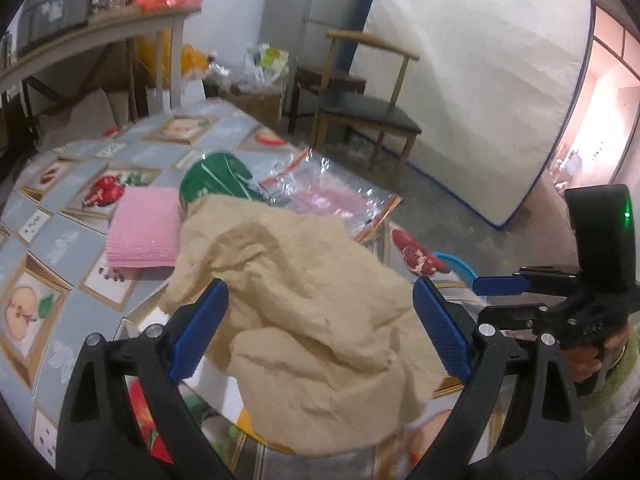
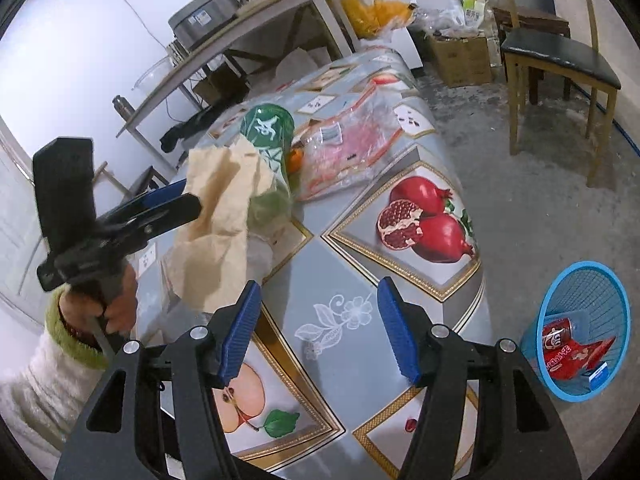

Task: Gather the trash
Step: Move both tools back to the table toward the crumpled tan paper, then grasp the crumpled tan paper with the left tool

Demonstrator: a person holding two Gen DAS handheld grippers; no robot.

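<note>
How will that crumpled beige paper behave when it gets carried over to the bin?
The crumpled beige paper probably stays floppy: it sags in soft folds below the left gripper, which seems to pinch its upper part. It looks light for its bulk, so it may flap. Dropped over the blue mesh wastebasket, it could catch the rim.

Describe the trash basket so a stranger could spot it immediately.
Start at the table with the fruit-print cloth and look to the bare concrete floor past its pomegranate corner. There stands a small bright blue mesh basket, already holding a red can and a red wrapper. Nothing else on that floor is blue or round.
</note>
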